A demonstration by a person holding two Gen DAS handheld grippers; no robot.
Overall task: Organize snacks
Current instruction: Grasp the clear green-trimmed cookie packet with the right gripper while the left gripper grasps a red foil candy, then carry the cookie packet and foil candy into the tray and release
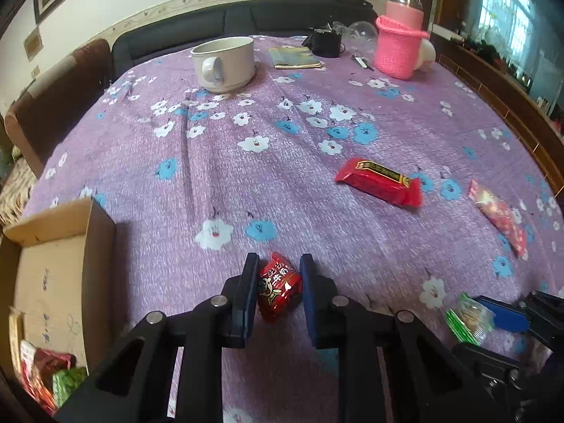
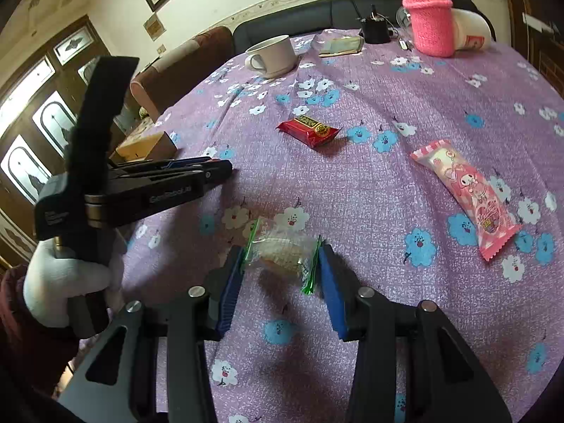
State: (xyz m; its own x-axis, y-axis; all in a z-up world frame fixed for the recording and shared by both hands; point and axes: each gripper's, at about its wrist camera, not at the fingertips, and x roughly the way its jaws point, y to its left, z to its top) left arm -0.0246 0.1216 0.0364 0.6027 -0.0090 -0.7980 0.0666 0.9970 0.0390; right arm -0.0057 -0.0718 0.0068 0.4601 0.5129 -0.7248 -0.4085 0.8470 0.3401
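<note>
My left gripper (image 1: 278, 282) is shut on a small red snack packet (image 1: 279, 286) just above the purple flowered tablecloth (image 1: 282, 176). My right gripper (image 2: 282, 275) is open, its blue pads on either side of a clear green-edged cracker packet (image 2: 282, 253); the same packet shows in the left wrist view (image 1: 467, 319). A long red snack bar (image 1: 379, 181) (image 2: 308, 130) lies mid-table. A pink wrapped snack (image 2: 465, 194) (image 1: 500, 216) lies to the right. A cardboard box (image 1: 53, 264) at the left holds several snack packets (image 1: 46, 373).
At the far side stand a white mug (image 1: 225, 63), a flat booklet (image 1: 294, 57), a black pot (image 1: 326, 43) and a pink knitted bottle (image 1: 400, 42). A dark sofa (image 1: 229, 24) and a brown chair (image 1: 60, 98) border the table.
</note>
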